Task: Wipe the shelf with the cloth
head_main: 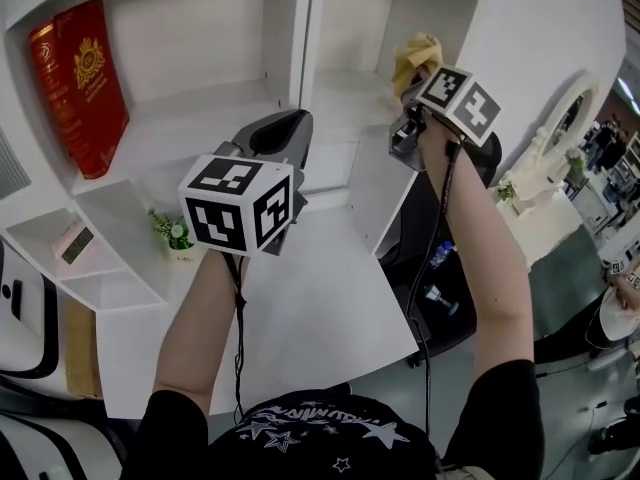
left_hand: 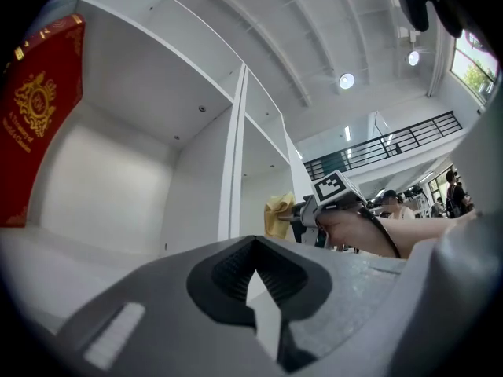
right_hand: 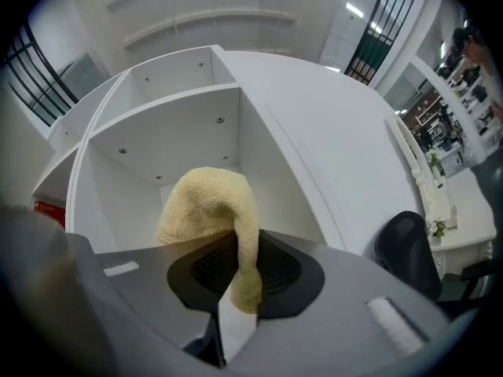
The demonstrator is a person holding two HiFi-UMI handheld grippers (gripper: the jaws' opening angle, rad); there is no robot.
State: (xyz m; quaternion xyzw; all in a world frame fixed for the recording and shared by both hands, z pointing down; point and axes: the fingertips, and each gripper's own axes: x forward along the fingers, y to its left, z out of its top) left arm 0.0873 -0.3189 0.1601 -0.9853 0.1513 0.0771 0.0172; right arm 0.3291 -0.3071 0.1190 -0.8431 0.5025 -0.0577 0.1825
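Note:
A yellow cloth (right_hand: 212,210) is pinched between the jaws of my right gripper (right_hand: 240,277), which is shut on it. In the head view the cloth (head_main: 415,56) sticks up above the right gripper (head_main: 408,118), held in front of the right compartment of the white shelf (head_main: 345,93). From the left gripper view the cloth (left_hand: 277,214) shows at the shelf's edge. My left gripper (head_main: 275,138) hangs before the left compartment, jaws shut with nothing between them (left_hand: 253,281).
A red book (head_main: 80,83) leans in the left compartment (left_hand: 31,108). A small potted plant (head_main: 175,233) and a small clock (head_main: 76,244) sit on lower side shelves. A white desk (head_main: 300,308) lies below; a black office chair (right_hand: 409,250) stands at the right.

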